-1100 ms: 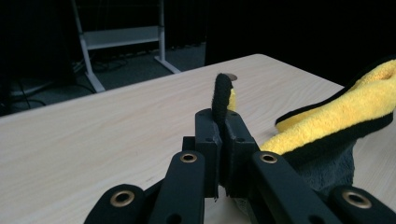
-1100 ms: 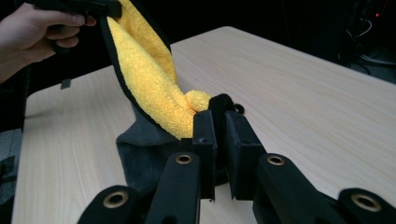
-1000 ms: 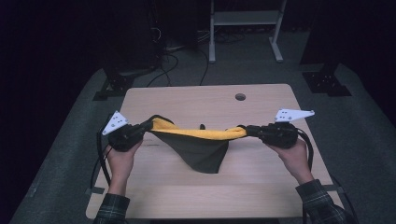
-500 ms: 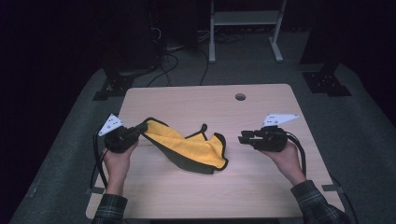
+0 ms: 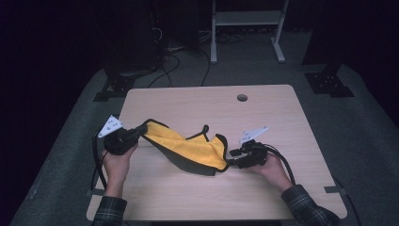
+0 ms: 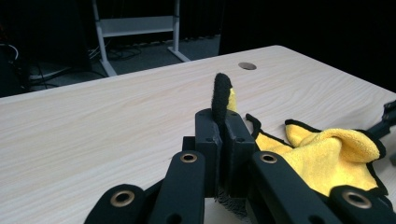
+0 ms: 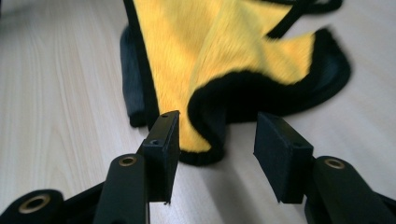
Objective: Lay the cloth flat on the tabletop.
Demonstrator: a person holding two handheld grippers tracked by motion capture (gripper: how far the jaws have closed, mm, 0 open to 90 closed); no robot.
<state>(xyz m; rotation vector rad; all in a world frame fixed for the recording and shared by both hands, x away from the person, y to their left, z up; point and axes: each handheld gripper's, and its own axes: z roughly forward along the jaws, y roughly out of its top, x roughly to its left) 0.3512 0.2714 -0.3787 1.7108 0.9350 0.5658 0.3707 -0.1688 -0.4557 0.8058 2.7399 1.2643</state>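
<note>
Left gripper [image 5: 136,133] keeps its jaws pinching one corner of the yellow cloth [image 5: 190,149] on the table [image 5: 282,117], anchoring it, while the right gripper [image 5: 234,158], jaws just opening, frees the opposite corner

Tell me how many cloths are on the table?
1. The yellow cloth with black edging lies mid-table, one corner pinched by the left gripper, the other end before the open right gripper.

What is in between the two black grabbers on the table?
The yellow cloth with black edging lies between them in the high view. The left gripper pinches one corner; the right gripper, jaws just opening, sits at the other end.
</note>
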